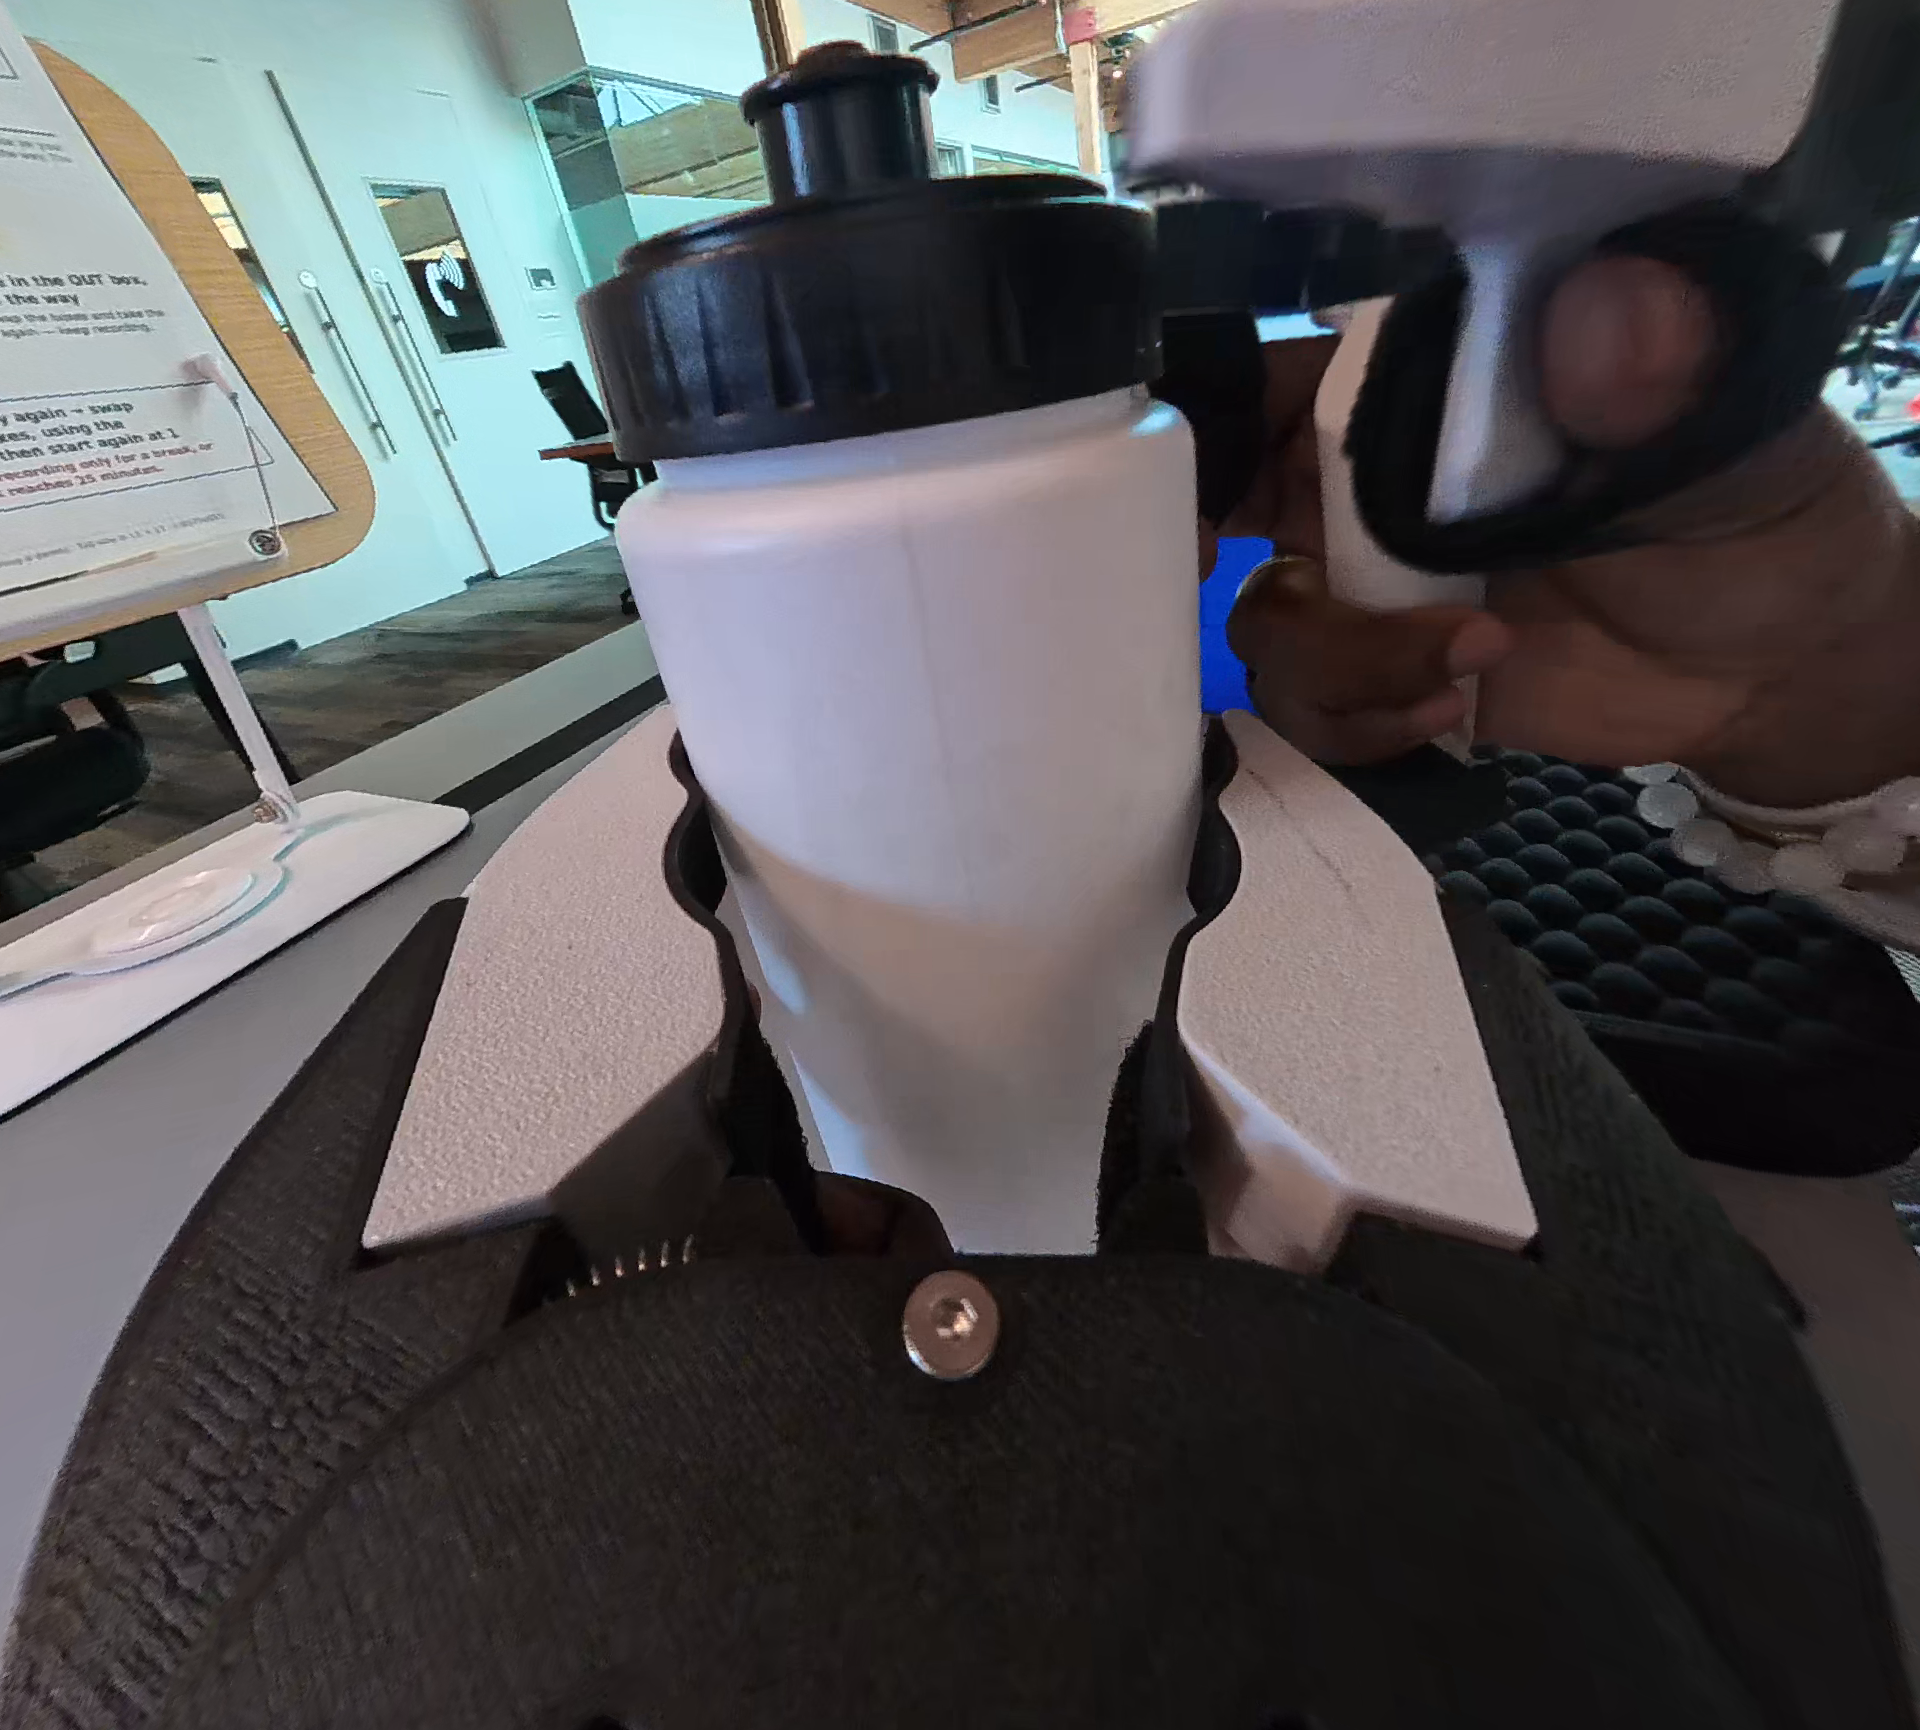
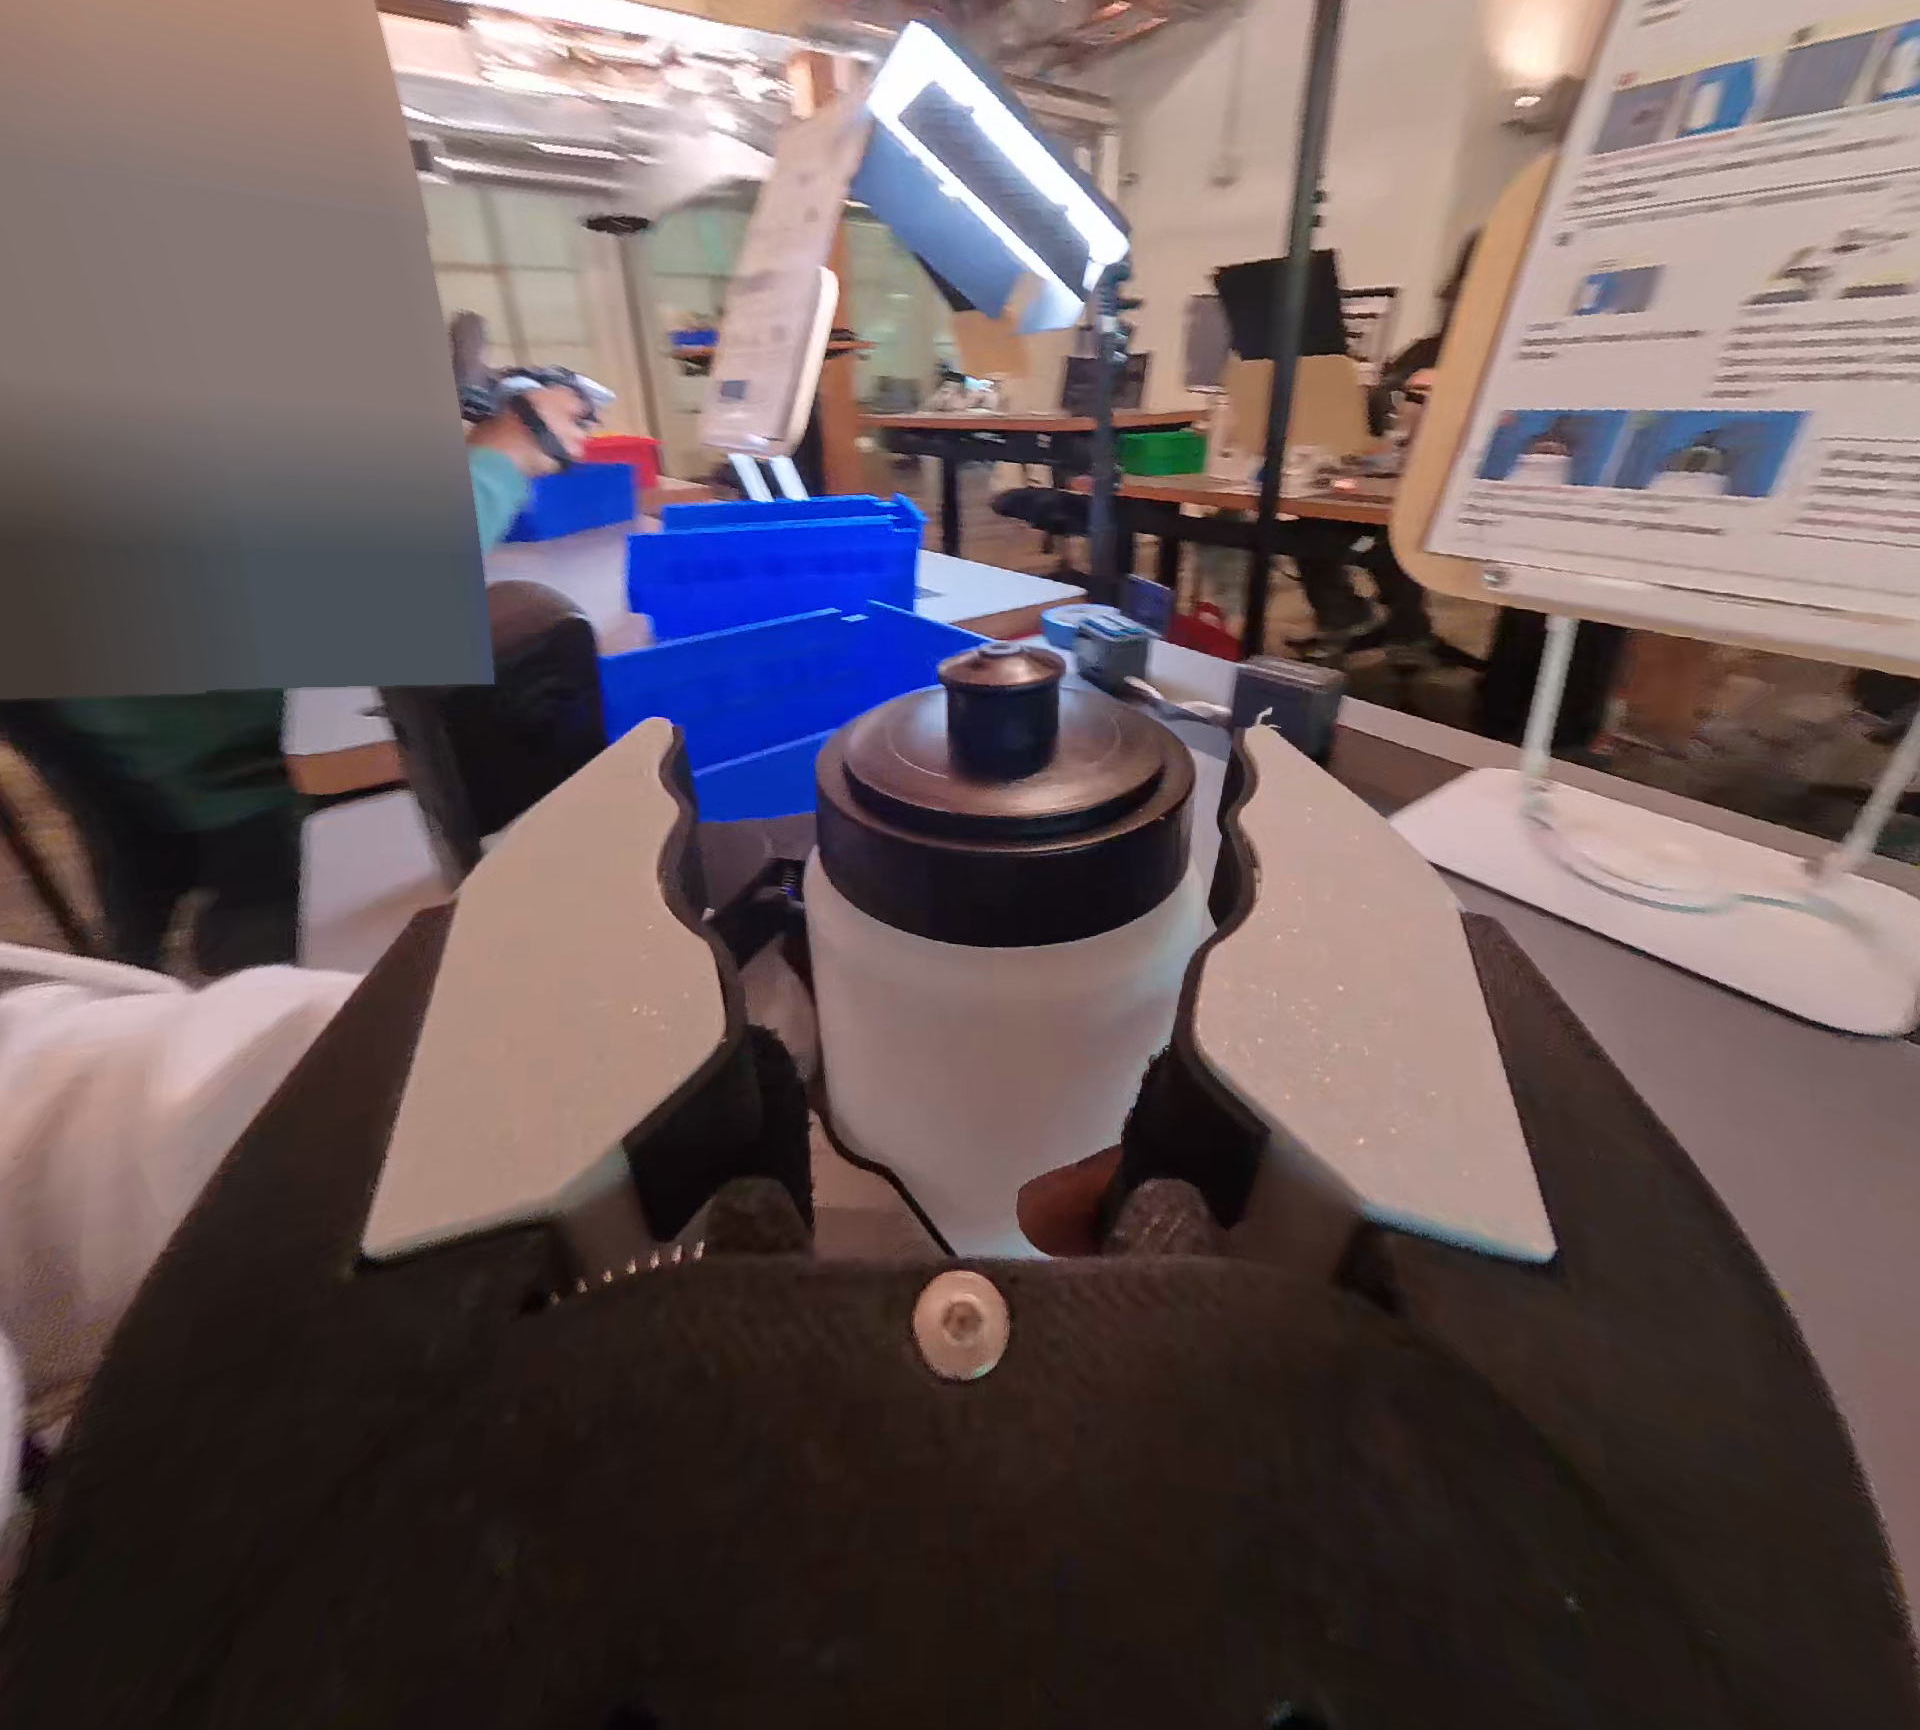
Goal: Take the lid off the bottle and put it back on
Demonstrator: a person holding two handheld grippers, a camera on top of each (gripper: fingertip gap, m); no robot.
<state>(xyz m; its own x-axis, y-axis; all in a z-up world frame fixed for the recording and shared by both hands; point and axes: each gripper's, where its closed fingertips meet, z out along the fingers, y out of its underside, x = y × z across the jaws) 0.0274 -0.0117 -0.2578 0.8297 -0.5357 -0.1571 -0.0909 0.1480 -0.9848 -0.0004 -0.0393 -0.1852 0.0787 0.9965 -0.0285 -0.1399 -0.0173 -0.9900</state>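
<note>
A white bottle [image 1: 914, 693] with a black screw lid [image 1: 873, 319] and pull spout stands upright in my left gripper [image 1: 951, 745], which is shut on its body below the shoulder. My right gripper [image 1: 1205, 309], held by a hand [image 1: 1683, 641], is level with the lid on its right side. In the right wrist view the lid [image 2: 1003, 839] sits on the bottle [image 2: 987, 1036] between the open fingertips of my right gripper [image 2: 956, 745]. There is a gap on the left side, and the right fingertip is close to the lid.
A grey table [image 1: 156, 1213] carries an instruction board on a white stand [image 1: 208, 891], also in the right wrist view [image 2: 1683, 278]. A black dimpled mat [image 1: 1621, 932] lies to the right. Blue bins [image 2: 769, 579] stand behind the bottle. A person sits in the background. The tips of one gripper are about 7 centimeters away from the tips of the other.
</note>
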